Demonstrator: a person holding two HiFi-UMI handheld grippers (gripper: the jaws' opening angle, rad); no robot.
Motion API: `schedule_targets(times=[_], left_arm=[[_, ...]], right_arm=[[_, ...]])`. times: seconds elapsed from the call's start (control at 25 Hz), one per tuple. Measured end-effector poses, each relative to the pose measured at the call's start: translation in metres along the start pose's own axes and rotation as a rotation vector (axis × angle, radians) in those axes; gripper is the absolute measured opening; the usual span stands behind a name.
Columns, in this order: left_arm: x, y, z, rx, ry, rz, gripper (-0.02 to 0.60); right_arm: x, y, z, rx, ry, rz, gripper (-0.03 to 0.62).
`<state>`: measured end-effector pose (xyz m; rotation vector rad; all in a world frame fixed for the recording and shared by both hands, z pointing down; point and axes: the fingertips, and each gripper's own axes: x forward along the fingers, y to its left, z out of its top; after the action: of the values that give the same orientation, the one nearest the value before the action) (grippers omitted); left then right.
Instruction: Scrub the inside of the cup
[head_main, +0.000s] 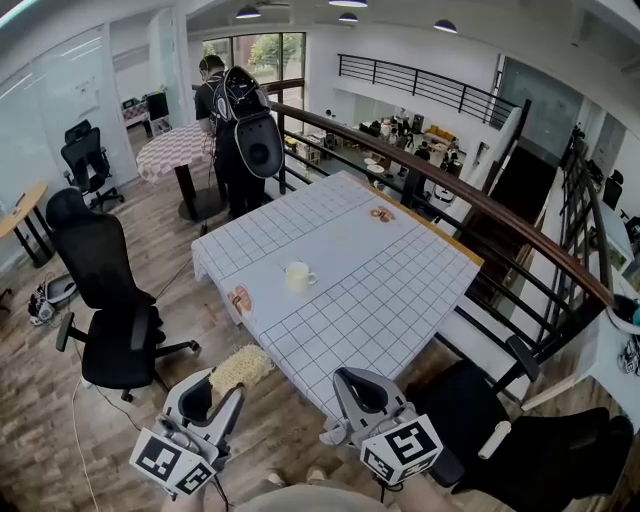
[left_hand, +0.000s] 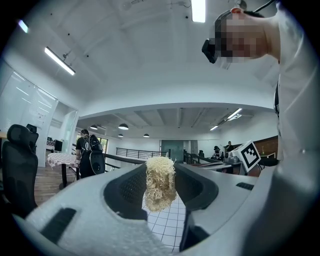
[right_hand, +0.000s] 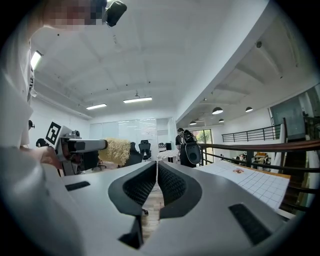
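Cup (head_main: 299, 277): pale, upright on the table (head_main: 400, 310), handle turned toward the right corner. It stands roughly mid-top, a little nearer the left corner than the right, alone on the white grid cloth. Neither of your grippers touches it; both are well apart from it, off the table's near side.

Small orange-marked item (head_main: 240, 299) sits by the near-left edge, between the cup and that edge. What it is cannot be told. A second orange item (head_main: 381, 213) lies by the far-right edge, close to the far corner.

Your left gripper (head_main: 222, 388): jaws pinching a pale, stringy scrubber (left_hand: 159, 182). The tuft stands up between the pads and sticks out past the tips. In the head view it hangs over the wood floor, just outside the table's near-left edge.

Your right gripper (right_hand: 157, 167): jaws pressed together, nothing between them. It is held low, beside the table's near corner.

Surroundings: black office chair (head_main: 105, 290) on the floor left of the table. A person with a backpack (head_main: 235, 115) stands beyond the far-left edge, near a round table with a checked cloth (head_main: 172, 150). A railing (head_main: 470, 200) runs along behind the table's far-right edge.
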<state>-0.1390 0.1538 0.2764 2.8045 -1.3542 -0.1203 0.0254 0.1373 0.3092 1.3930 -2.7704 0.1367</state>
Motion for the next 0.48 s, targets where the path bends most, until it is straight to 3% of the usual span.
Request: schedule_targets(times=[0.48], left_arm=[[0.015, -0.008, -0.002, 0.017, 0.004, 0.062, 0.166]], right_arm=[[-0.003, -0.023, -0.012, 0.016, -0.021, 0.038, 0.026]])
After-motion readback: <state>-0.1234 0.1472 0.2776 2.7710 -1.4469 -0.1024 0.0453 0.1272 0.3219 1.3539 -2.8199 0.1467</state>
